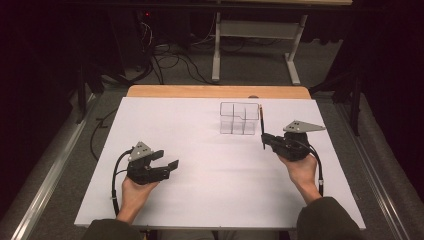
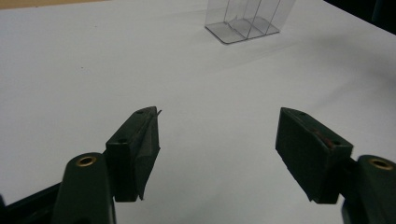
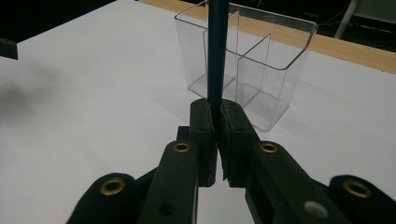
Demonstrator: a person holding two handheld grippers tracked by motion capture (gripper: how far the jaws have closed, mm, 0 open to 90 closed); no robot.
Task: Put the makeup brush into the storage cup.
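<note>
The right gripper (image 3: pixel 216 114) has its 2 jaws closed tight on a dark pencil (image 3: pixel 217 51), which stands almost upright. The pencil is just beside the clear plastic box (image 1: pixel 239 119), at the box's right side in the high view. The left gripper (image 2: pixel 217 154) rests wide open on the white table (image 1: pixel 200 165), holding nothing, well apart from the box.

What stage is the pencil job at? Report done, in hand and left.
Done: the right gripper is shut on the dark pencil, held upright off the white table. In hand: it is beside the clear divided organizer, not yet in it. Left: probably lowering it into a compartment and letting go. The left gripper is open, idle.
</note>
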